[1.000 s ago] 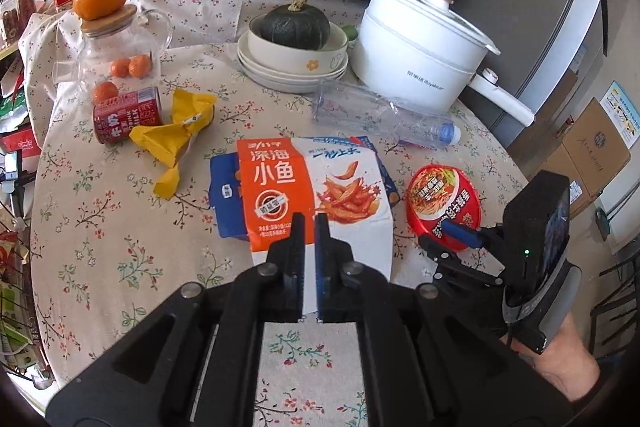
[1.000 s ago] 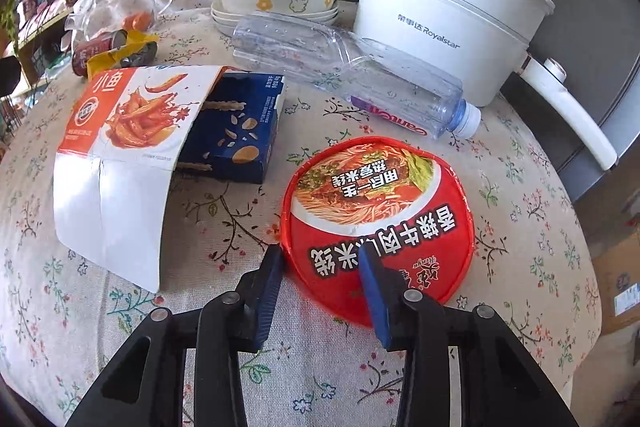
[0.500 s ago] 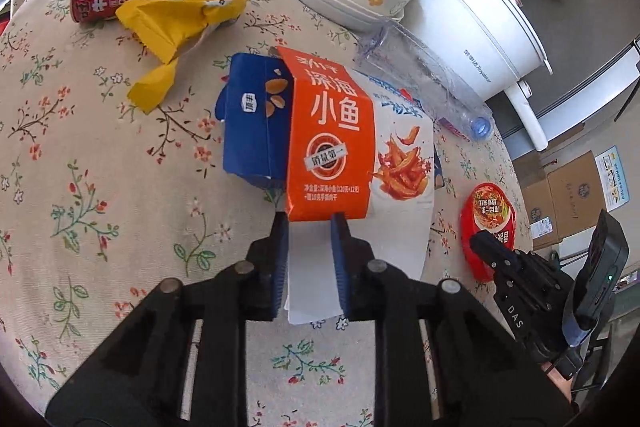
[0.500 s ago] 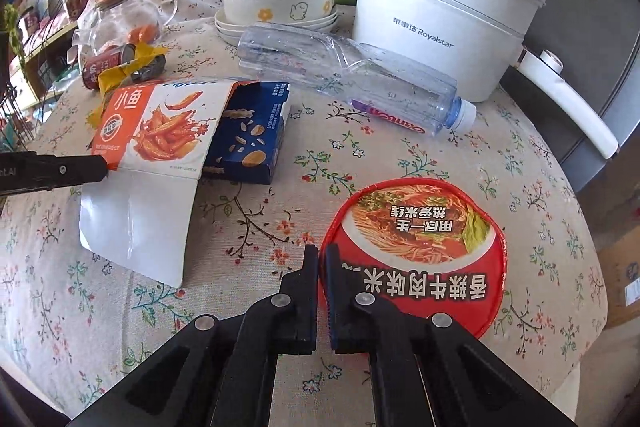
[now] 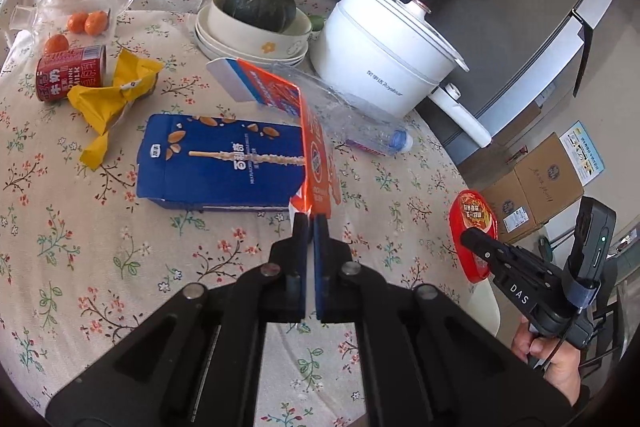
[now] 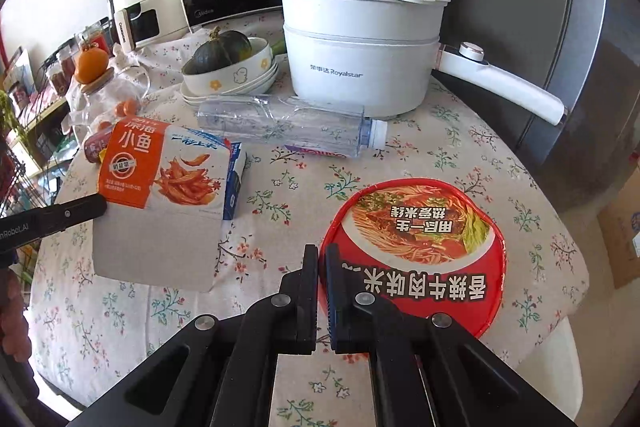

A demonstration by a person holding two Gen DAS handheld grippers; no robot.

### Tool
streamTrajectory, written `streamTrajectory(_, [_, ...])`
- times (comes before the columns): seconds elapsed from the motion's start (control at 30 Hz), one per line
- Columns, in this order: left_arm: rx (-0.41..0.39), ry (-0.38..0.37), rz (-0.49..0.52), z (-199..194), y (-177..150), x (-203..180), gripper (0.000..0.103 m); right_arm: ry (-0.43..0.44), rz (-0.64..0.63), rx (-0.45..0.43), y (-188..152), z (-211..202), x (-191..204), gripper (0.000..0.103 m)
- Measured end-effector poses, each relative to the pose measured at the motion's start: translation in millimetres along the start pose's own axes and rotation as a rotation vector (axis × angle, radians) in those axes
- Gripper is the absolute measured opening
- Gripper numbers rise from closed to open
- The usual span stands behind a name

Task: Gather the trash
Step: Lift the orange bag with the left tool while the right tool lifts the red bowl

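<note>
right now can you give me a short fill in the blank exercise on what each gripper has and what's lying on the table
1. The left gripper is shut on the orange and white fish snack ____.
2. The right gripper pinches the rim of the round red ____ lid.
3. The clear plastic bottle lies on its ____ before the white electric pot.
4. The dark green squash sits in a white ____.

Missing words: bag; noodle; side; bowl

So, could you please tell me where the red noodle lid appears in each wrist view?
Left wrist: red noodle lid at far right, pinched edge-on by the right gripper.
Right wrist: lower right of centre, face up, its left edge in that gripper.
Shared landmark: white Royalstar pot.
</note>
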State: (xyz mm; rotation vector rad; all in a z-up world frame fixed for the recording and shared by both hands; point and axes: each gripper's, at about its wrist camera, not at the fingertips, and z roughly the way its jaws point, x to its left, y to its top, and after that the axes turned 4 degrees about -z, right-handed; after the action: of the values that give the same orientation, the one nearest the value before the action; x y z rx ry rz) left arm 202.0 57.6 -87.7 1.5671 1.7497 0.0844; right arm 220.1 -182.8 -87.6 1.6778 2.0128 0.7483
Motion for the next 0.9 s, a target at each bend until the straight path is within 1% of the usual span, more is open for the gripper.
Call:
streamTrajectory(0.13, [0.008,-0.035,0.03,-1.9,-4.0,-21.0,0.003,0.007,0.055,-0.006,-6.2,-20.3,-22.4,0.004])
streamTrajectory(0.3, [0.016,-0.075,0.086,-8.5,-14.1,-47.4,0.003,-0.005,0.113,-0.015,-17.6,-44.3,-51.4,0.004])
streamTrajectory(0.43, [0.027,-0.105,0.112,-10.4,-21.2,-67.3,0.003,-0.014,0.18,-0.013,-29.8,-62.3,-78.0,0.004])
streamTrajectory(0.7, [0.051,-0.137,0.194,-10.9,-41.3,-106.8,0.003,-0.04,0.309,0.009,-60.8,-90.8,-128.1,0.004])
streamTrajectory(0.9, [0.074,-0.152,0.263,-8.8,-59.9,-138.9,0.003,-0.05,0.414,0.052,-84.8,-100.7,-158.2,0.004])
